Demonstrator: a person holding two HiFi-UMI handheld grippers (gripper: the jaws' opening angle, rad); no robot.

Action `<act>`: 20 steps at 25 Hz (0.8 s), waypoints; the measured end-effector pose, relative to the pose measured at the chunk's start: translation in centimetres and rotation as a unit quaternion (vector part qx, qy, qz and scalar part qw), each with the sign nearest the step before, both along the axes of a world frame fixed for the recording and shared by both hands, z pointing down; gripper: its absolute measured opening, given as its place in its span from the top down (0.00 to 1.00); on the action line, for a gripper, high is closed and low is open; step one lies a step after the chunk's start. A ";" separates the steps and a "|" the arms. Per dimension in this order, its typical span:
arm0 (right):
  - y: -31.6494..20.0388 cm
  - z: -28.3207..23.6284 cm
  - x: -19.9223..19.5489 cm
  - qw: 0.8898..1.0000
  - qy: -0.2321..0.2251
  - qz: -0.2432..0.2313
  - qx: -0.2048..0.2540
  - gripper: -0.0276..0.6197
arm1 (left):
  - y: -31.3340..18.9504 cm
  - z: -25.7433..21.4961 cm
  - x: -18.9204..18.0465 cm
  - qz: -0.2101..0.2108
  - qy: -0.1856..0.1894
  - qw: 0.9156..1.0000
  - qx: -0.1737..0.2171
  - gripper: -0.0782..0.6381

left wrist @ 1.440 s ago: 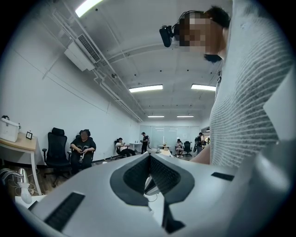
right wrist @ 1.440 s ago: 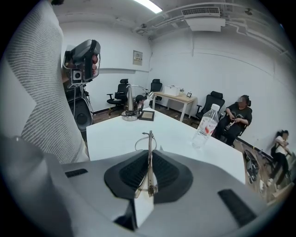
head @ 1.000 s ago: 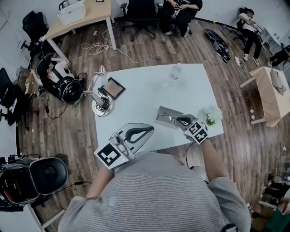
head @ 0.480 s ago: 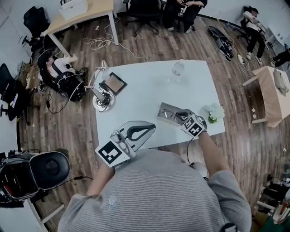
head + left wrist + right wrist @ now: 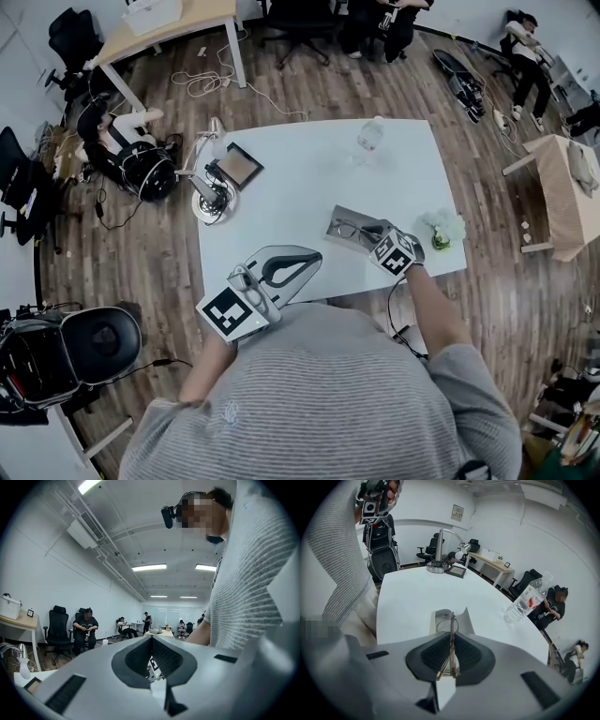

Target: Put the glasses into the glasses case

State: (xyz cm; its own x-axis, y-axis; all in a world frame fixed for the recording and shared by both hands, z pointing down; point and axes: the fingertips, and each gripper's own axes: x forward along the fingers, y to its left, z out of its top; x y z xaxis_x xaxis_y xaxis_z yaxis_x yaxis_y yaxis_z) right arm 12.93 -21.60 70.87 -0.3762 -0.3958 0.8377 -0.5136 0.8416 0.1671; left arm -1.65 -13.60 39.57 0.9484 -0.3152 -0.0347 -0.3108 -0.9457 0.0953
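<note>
Holding the glasses [image 5: 451,651] in the right gripper [image 5: 367,229], with the fingers [image 5: 433,656] almost fully together and pressed on the thin frame from both sides. Pointing steeply down at the open grey glasses case [image 5: 440,617], lying on the white counter [image 5: 300,187] in its right front part. Glasses just above the case, lenses toward it; not possible to tell about contact with the case. Holding the left gripper [image 5: 309,263] level over the front edge of the counter, well apart from the case, with its fingers [image 5: 136,657] closed together and nothing between them. Farther back on the counter: 1 clear bottle [image 5: 368,138], 1 desk lamp [image 5: 208,192] and 1 brown frame [image 5: 239,166].
</note>
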 end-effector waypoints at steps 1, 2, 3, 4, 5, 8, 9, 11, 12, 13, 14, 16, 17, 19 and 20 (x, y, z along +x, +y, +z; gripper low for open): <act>0.0 0.2 0.1 1.000 0.004 0.000 -0.001 0.90 | 0.0 -0.1 0.0 0.000 0.001 1.000 0.000 0.88; -0.1 0.3 0.1 1.000 0.008 0.000 -0.001 0.90 | 0.0 -0.2 0.0 -0.001 0.002 1.000 0.002 0.88; -0.1 0.5 0.1 1.000 0.013 -0.003 -0.001 0.90 | 0.0 -0.2 0.0 -0.001 0.002 1.000 0.004 0.88; 0.0 0.6 0.1 1.000 0.018 -0.006 -0.001 0.90 | 0.1 -0.2 0.0 -0.001 0.001 1.000 0.005 0.88; 0.1 0.7 0.1 1.000 0.023 -0.011 -0.002 0.90 | 0.1 -0.2 0.0 -0.001 0.000 1.000 0.004 0.88; 0.3 1.1 -0.1 0.999 0.031 -0.031 -0.004 0.90 | 0.3 -0.1 0.1 -0.005 -0.004 1.000 0.002 0.88; 0.3 1.2 -0.1 0.999 0.032 -0.037 -0.005 0.90 | 0.3 0.0 0.2 -0.006 -0.005 1.000 0.001 0.88; 0.3 1.5 -0.1 0.998 0.035 -0.045 -0.004 0.90 | 0.4 0.0 0.3 -0.009 -0.005 1.000 0.002 0.88; 0.3 1.6 -0.1 0.998 0.037 -0.048 -0.003 0.90 | 0.5 0.1 0.4 -0.010 -0.006 1.000 0.001 0.88; 0.3 1.7 -0.1 0.998 0.038 -0.049 -0.003 0.90 | 0.6 0.1 0.4 -0.011 -0.007 1.000 0.000 0.88; 0.3 1.9 -0.1 0.998 0.041 -0.051 -0.002 0.90 | 0.6 0.2 0.4 -0.012 -0.007 1.000 -0.001 0.88; 0.4 2.3 -0.1 0.997 0.054 -0.059 0.003 0.90 | 0.7 0.2 0.4 -0.014 -0.007 1.000 -0.003 0.88; 0.4 2.6 0.0 0.995 0.067 -0.067 0.009 0.90 | 0.7 0.2 0.4 -0.014 -0.007 1.000 -0.003 0.88; 0.3 3.1 0.0 0.991 0.096 -0.087 0.025 0.90 | 0.6 0.1 0.3 -0.014 -0.007 1.000 -0.001 0.88; 0.1 3.2 0.0 0.989 0.110 -0.095 0.035 0.90 | 0.5 0.0 0.2 -0.014 -0.007 1.000 -0.001 0.88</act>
State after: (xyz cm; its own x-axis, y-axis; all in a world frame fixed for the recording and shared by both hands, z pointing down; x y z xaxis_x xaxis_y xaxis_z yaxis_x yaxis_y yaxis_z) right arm 12.89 -21.48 74.10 -0.2604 -0.3953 0.8808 -0.2914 0.9020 0.3186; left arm -1.44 -13.10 39.59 0.9394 -0.3423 -0.0218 -0.3390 -0.9362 0.0926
